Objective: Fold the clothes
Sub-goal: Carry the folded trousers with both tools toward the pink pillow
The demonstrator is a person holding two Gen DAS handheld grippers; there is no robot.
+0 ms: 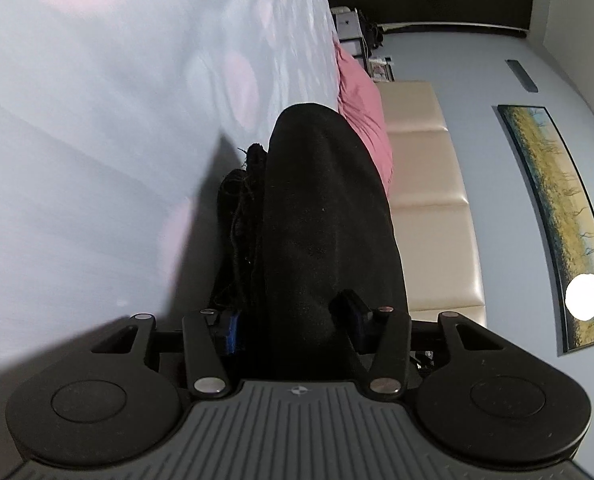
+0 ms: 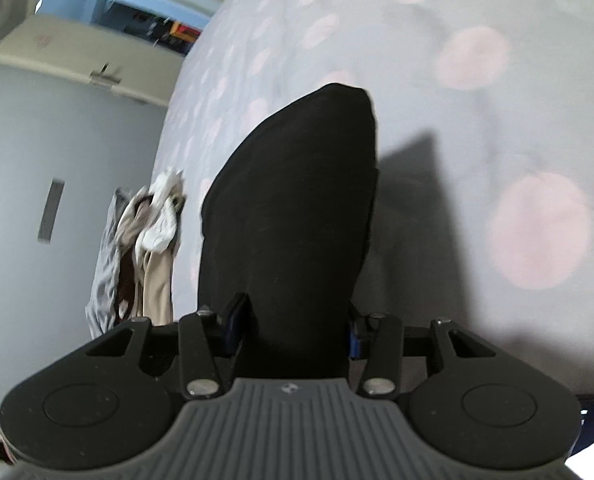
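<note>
Right at my fingertips, both jaws are clenched on black cloth: left gripper (image 1: 293,330) and right gripper (image 2: 293,334) each pinch a bunch of the black garment (image 1: 321,216), lifted over the dotted bedspread (image 2: 477,120). I'd keep the tension even and lay it flat. Farther off, left view alone shows a pink pillow (image 1: 363,108); right view alone a clothes pile (image 2: 141,252).

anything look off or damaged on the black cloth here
Yes: the black garment shows loose, frayed threads along its edge in the left tool's view. Otherwise nothing stands out.
</note>
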